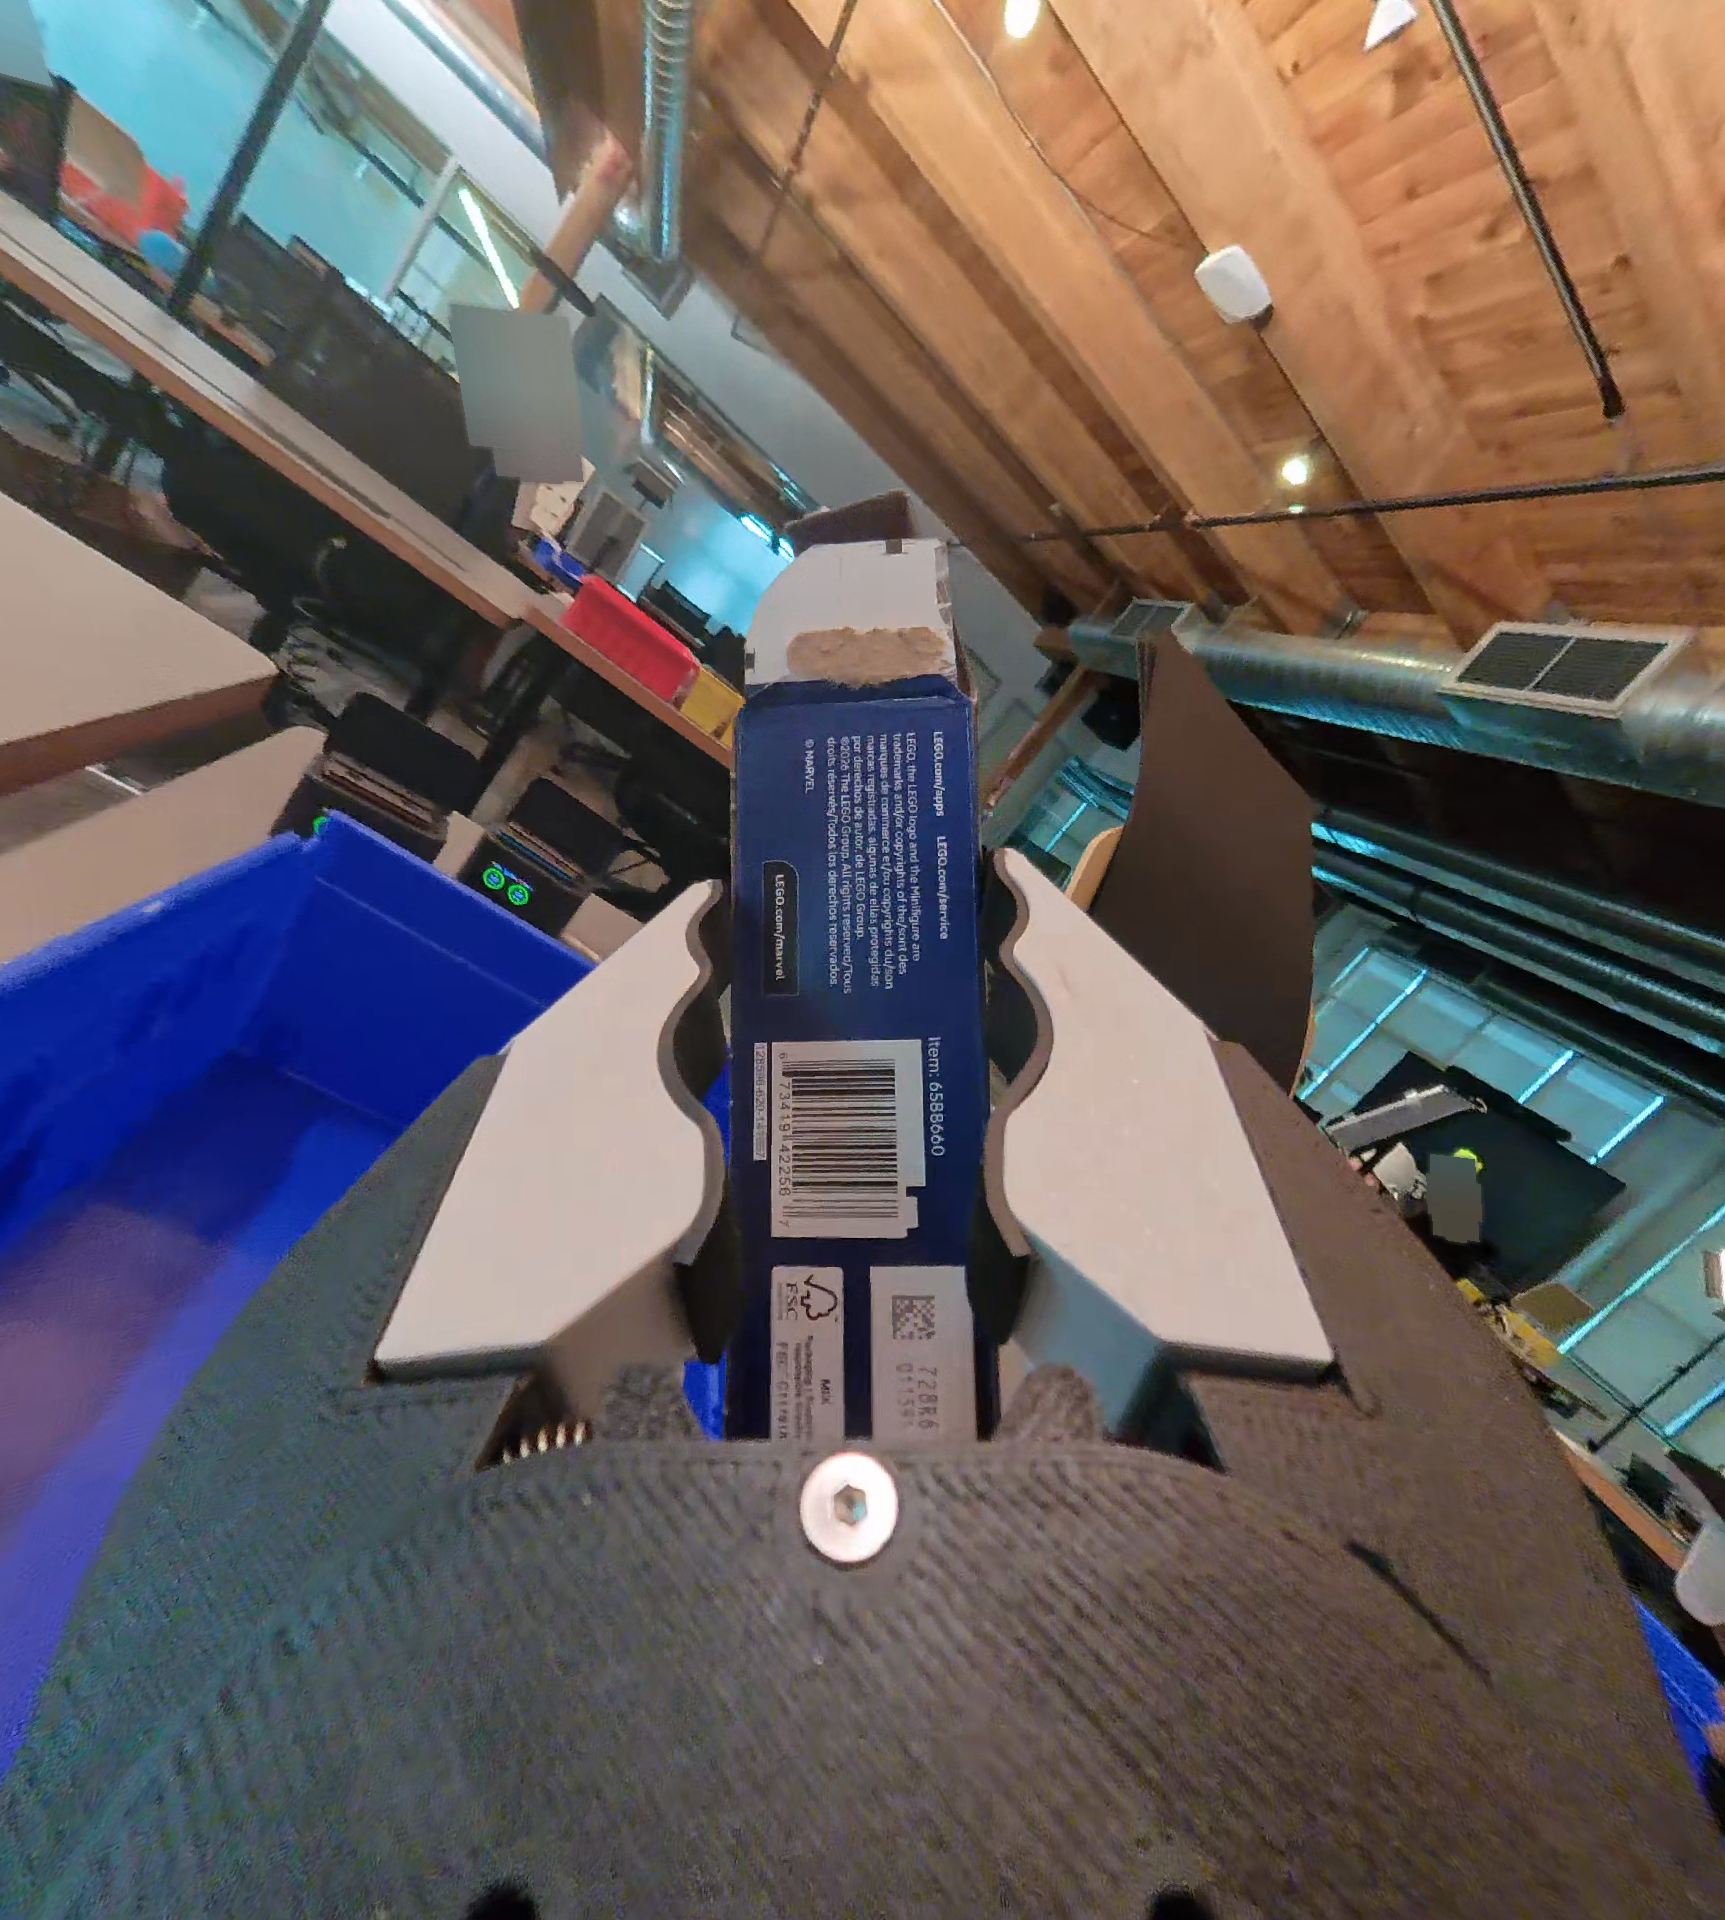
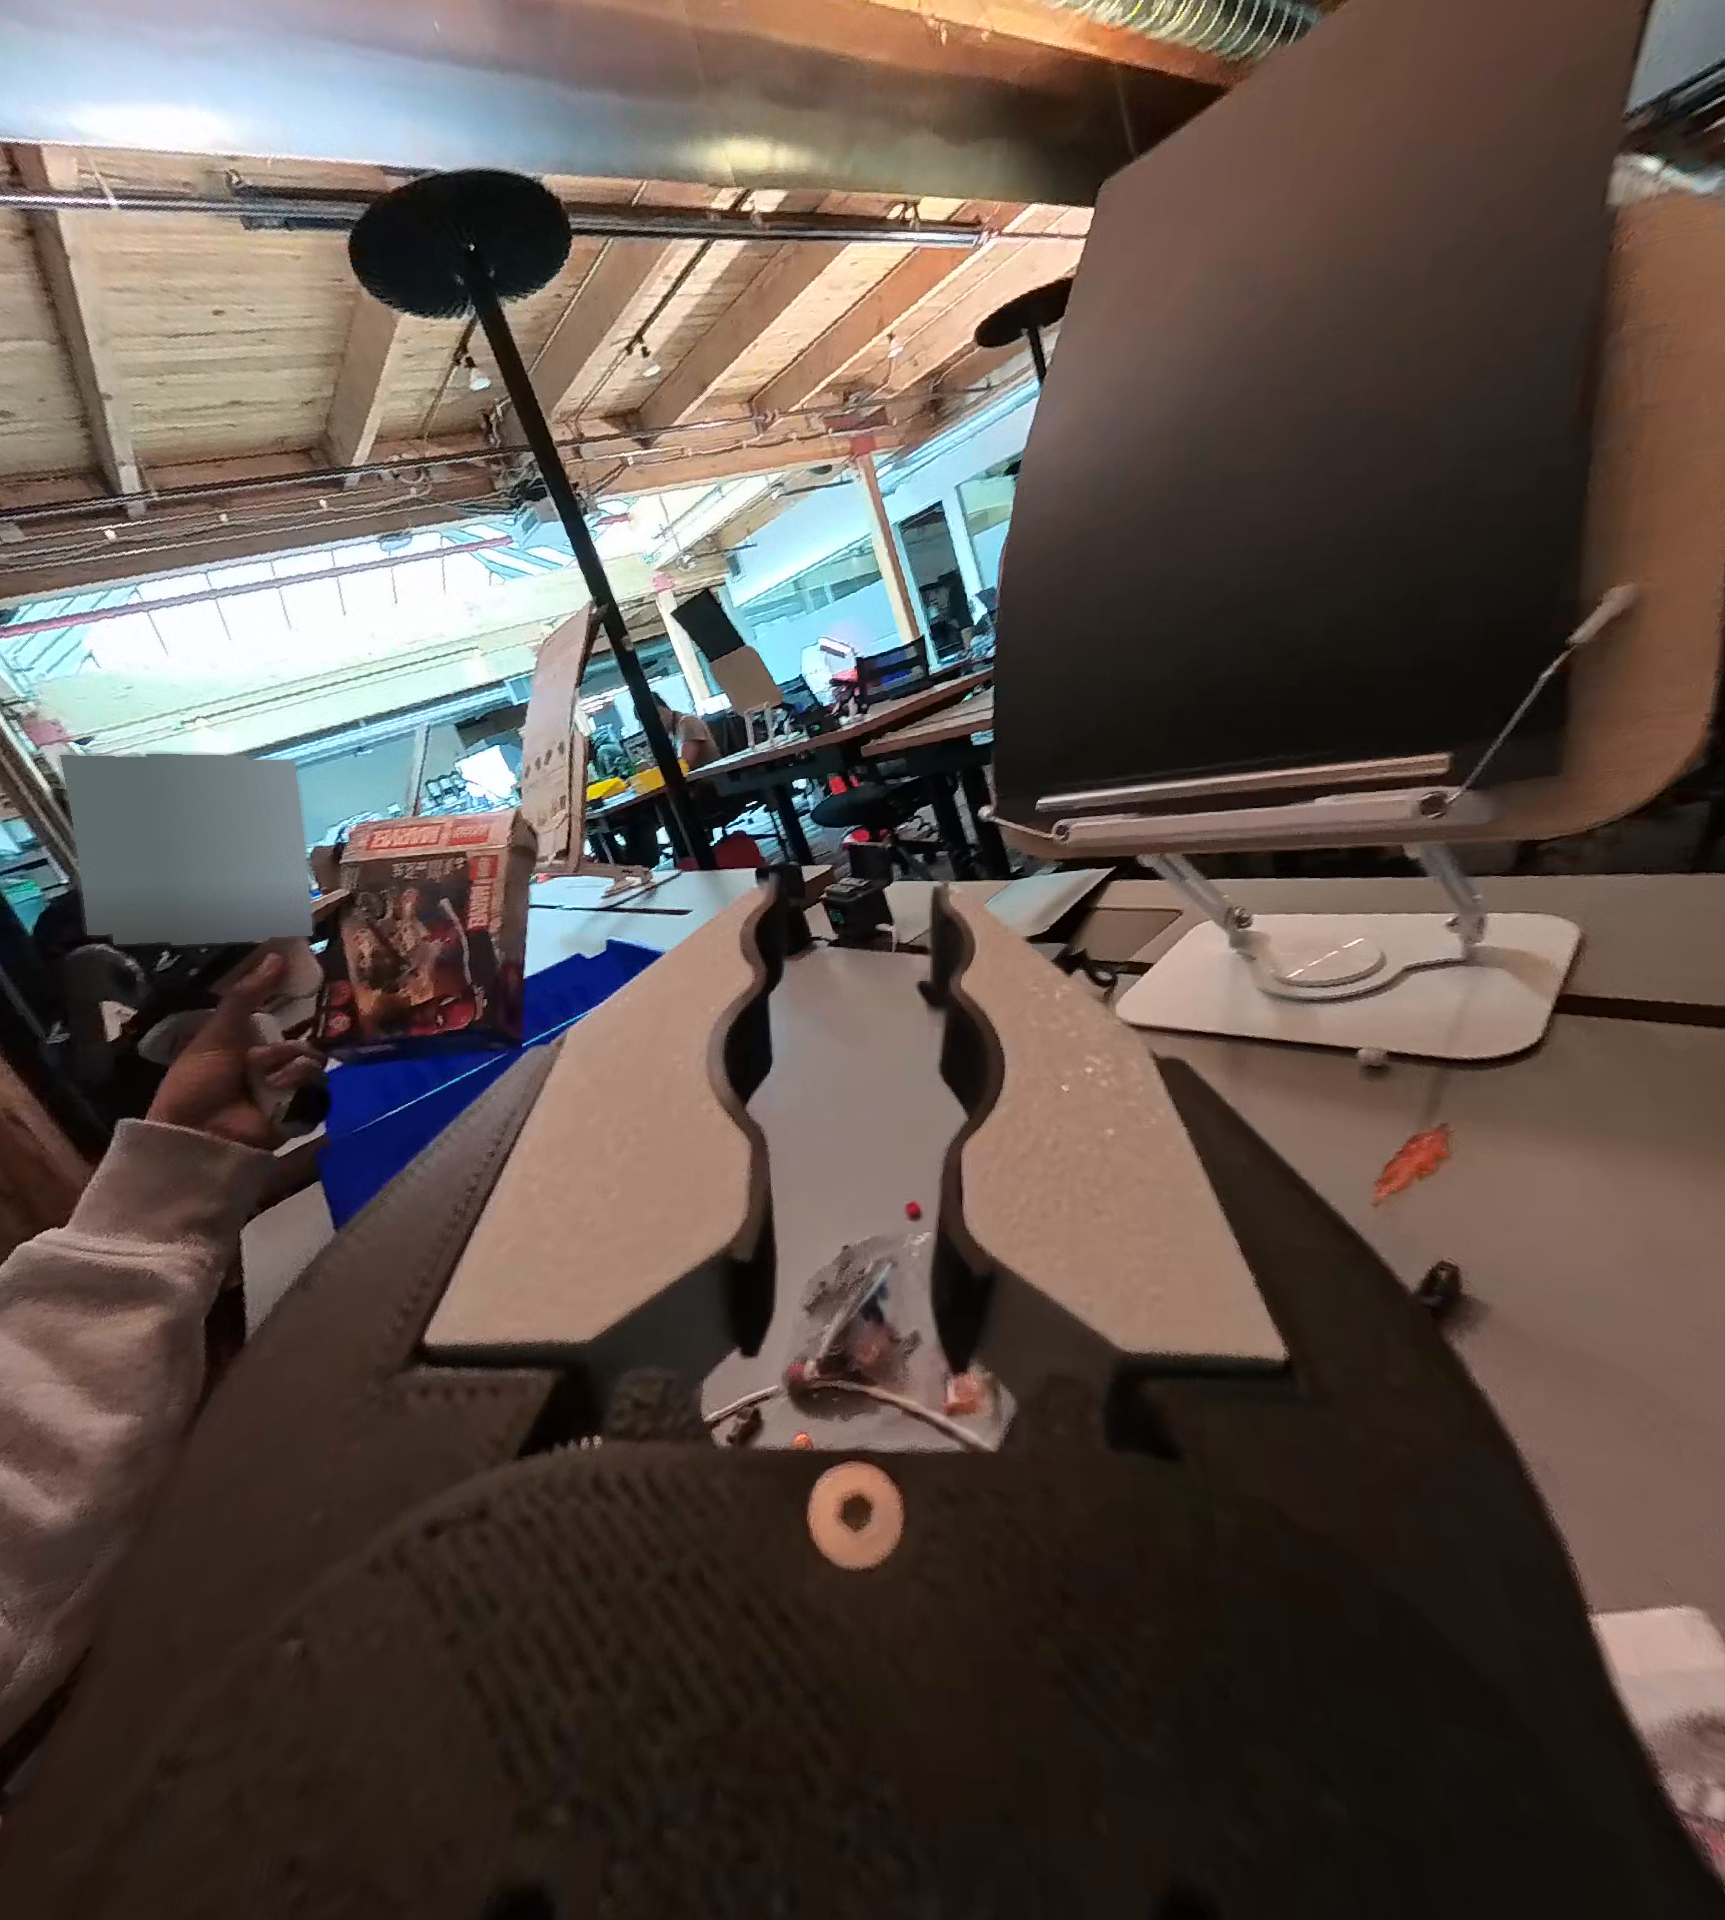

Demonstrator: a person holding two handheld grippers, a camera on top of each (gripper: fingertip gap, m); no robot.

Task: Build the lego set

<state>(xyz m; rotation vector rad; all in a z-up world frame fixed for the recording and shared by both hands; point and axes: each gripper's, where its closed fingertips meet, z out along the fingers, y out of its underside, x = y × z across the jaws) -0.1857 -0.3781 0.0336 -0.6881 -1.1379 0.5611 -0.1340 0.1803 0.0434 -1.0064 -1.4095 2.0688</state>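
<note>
Clamped between both grey fingers [image 1: 567,1143] of the left tool [image 1: 853,894]: the dark blue lego box [image 1: 853,935], narrow side toward the camera, standing up along the fingers and reaching well past their tips, torn white flap open at the far end. Raised off the surface, with a blue bin [image 1: 214,1039] below and left of it. Same box [image 2: 427,940] seen from the right wrist view at far left, upright with printed face showing, gripped from the near side in a hand [image 2: 234,1049] wearing a light grey sleeve [image 2: 58,1403], above the blue bin [image 2: 442,1081].

Right tool [image 2: 853,935] parted, nothing between the fingers [image 2: 619,1143], pointing over the pale grey surface [image 2: 1616,1299]. Directly under the gap, near the finger roots: a clear bag of lego pieces [image 2: 863,1340] lying on the surface, not touched by either finger as far as can be seen. Tiny red piece [image 2: 912,1208] just beyond the bag, loose. Orange piece [image 2: 1414,1164] farther right, well apart from the tool. Beyond the right finger: a white stand [image 2: 1357,977] carrying a tilted black panel [image 2: 1305,468]. White printed sheet [image 2: 1710,1766] at bottom right corner
</note>
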